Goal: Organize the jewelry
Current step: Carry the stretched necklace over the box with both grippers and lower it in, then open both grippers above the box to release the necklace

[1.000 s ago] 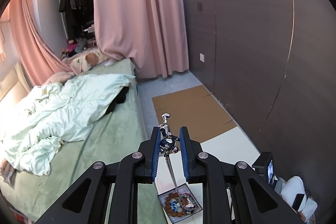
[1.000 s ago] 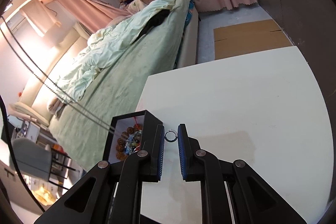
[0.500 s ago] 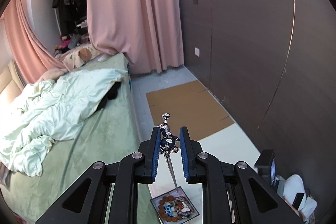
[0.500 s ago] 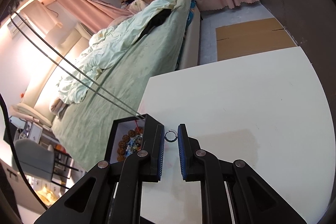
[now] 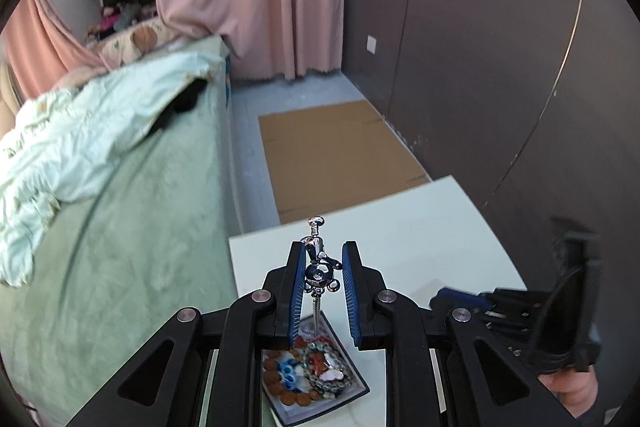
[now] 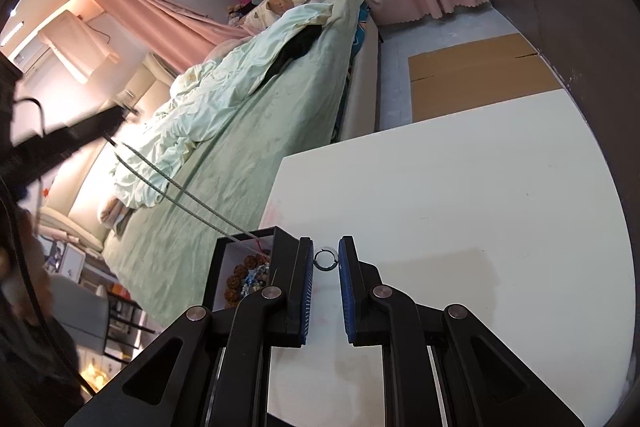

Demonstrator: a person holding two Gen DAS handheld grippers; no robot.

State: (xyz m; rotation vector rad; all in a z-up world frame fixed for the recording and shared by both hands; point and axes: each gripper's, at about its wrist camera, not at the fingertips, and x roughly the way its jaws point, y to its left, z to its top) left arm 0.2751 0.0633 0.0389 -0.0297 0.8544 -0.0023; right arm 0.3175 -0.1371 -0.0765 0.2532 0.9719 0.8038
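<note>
My left gripper [image 5: 321,269] is shut on a silver pendant necklace [image 5: 318,269], held high above the table; its chain [image 5: 316,315] hangs down toward the black jewelry box [image 5: 316,375], which holds beaded bracelets and other pieces. My right gripper [image 6: 325,261] is shut on a small silver ring [image 6: 325,260], just right of the box [image 6: 240,267] above the white table [image 6: 460,207]. The necklace chain [image 6: 176,193] runs taut from the upper left into the box in the right wrist view.
A bed with green sheet and pale duvet [image 5: 100,155] lies left of the table. Flat cardboard [image 5: 340,155] lies on the floor beyond the table's far edge. A dark wall [image 5: 500,67] bounds the right. The right gripper's body [image 5: 540,327] shows at lower right.
My left gripper has come lower and tilted down toward the table with the necklace; the box now shows closer beneath it. My right gripper stays put with the ring.
</note>
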